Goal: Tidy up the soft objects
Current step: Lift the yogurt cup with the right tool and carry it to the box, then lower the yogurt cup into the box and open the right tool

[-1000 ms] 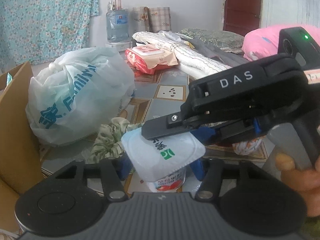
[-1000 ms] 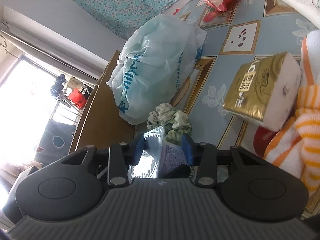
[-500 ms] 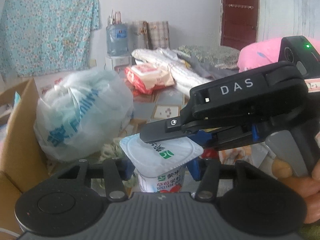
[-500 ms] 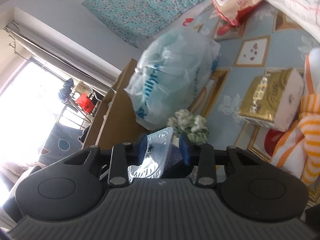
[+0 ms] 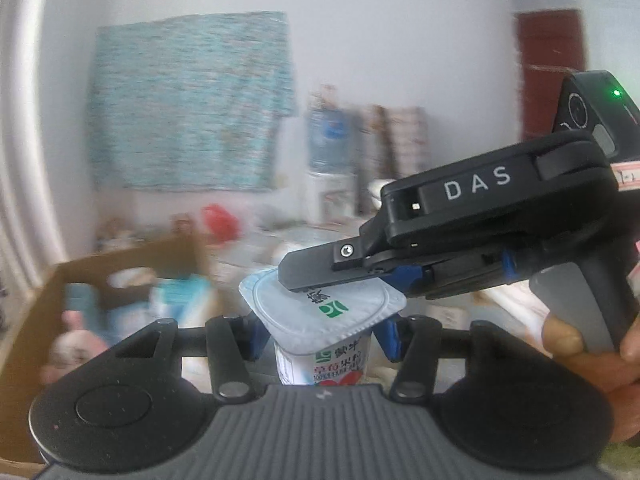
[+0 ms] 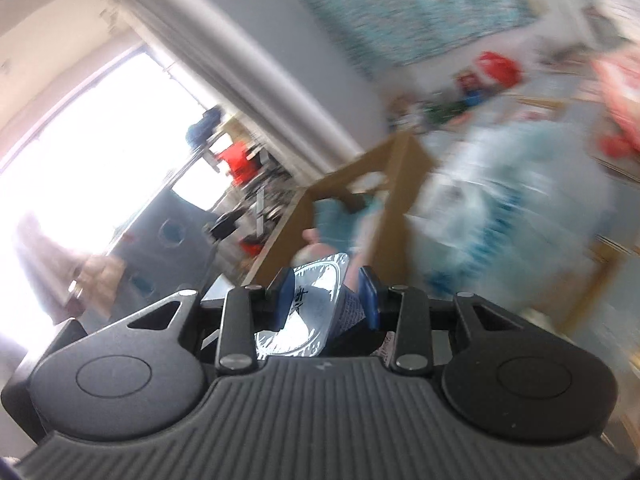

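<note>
yogurt cup (image 5: 322,334): upright, long axis vertical, foil lid up, raised near the cardboard box (image 5: 36,312)
left hand-held gripper (image 5: 320,338): pinching the cup's body
right hand-held gripper (image 6: 326,298): clamping lid against cup side

soft daylight; the window (image 6: 92,152) glares white in the right wrist view. backgrounds smear with motion blur, near parts stay sharp, fisheye edges curve.
</note>
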The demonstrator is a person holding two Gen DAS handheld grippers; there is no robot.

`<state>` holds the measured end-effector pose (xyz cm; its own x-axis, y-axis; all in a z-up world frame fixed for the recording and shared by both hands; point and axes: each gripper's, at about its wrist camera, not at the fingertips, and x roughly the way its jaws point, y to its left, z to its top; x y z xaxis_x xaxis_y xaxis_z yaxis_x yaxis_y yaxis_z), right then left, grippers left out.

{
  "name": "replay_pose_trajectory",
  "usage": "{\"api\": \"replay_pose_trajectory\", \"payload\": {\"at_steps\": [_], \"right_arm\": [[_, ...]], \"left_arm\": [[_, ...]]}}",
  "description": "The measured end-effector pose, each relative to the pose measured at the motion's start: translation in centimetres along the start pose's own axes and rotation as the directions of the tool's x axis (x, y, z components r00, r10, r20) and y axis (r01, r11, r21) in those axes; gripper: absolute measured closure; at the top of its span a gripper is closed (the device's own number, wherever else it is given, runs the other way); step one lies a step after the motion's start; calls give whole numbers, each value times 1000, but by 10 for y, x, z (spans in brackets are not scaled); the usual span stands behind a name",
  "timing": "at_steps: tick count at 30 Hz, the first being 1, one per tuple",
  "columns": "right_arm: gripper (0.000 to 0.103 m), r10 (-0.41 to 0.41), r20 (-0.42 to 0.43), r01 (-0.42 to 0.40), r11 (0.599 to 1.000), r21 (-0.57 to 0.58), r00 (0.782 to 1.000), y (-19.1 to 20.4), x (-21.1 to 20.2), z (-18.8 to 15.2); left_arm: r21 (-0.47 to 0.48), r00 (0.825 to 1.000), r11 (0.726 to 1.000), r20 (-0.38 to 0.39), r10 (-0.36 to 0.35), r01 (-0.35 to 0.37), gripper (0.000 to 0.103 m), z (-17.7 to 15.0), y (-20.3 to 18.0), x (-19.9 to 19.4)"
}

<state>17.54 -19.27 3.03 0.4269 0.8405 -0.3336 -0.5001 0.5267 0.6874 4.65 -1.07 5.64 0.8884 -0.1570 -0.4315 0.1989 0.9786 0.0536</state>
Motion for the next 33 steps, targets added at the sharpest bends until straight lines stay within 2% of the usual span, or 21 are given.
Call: {"api": "replay_pose_trajectory", "payload": {"at_steps": [4, 8, 12, 14, 17, 21, 23, 24, 26, 28, 30, 33], "right_arm": [[68, 73, -119, -80, 995, -57, 990, 39, 65, 24], [67, 114, -251, -131, 990, -51, 961, 65, 136, 33], [67, 124, -395, -137, 991, -3, 910, 71, 216, 29], [67, 122, -455, -117, 992, 39, 882, 66, 252, 24], [67, 122, -521, -79, 992, 103, 845, 55, 291, 14], [67, 134, -560, -40, 983, 177, 818, 43, 319, 1], [66, 142, -565, -29, 978, 205, 813, 36, 327, -4], [66, 145, -569, -20, 975, 220, 810, 33, 331, -6], [65, 147, -572, -1, 969, 248, 807, 22, 339, -9], [65, 159, -579, 13, 959, 282, 800, 11, 348, -15], [64, 173, -595, 40, 944, 327, 785, 1, 355, -23], [64, 175, -607, 69, 932, 357, 775, -9, 359, -32]], "left_arm": [[-64, 995, 993, -28, 98, -100, 49, 13, 54, -12], [-146, 981, 974, -123, 153, -171, 49, 14, 113, -13], [-234, 952, 944, -254, 172, -233, 49, 1, 167, 2], [-280, 933, 925, -320, 163, -258, 49, -10, 189, 16], [-300, 908, 909, -386, 162, -290, 49, -22, 212, 30], [-292, 880, 899, -442, 176, -326, 48, -32, 227, 46], [-283, 871, 900, -458, 176, -331, 42, -34, 231, 48], [-266, 866, 903, -465, 187, -338, 34, -34, 231, 50], [-223, 853, 910, -477, 211, -350, 31, -35, 228, 49], [-206, 863, 921, -461, 207, -332, 20, -36, 225, 50], [-201, 863, 920, -458, 215, -336, 17, -38, 228, 52], [-211, 865, 919, -457, 207, -332, 17, -39, 232, 53]]}}
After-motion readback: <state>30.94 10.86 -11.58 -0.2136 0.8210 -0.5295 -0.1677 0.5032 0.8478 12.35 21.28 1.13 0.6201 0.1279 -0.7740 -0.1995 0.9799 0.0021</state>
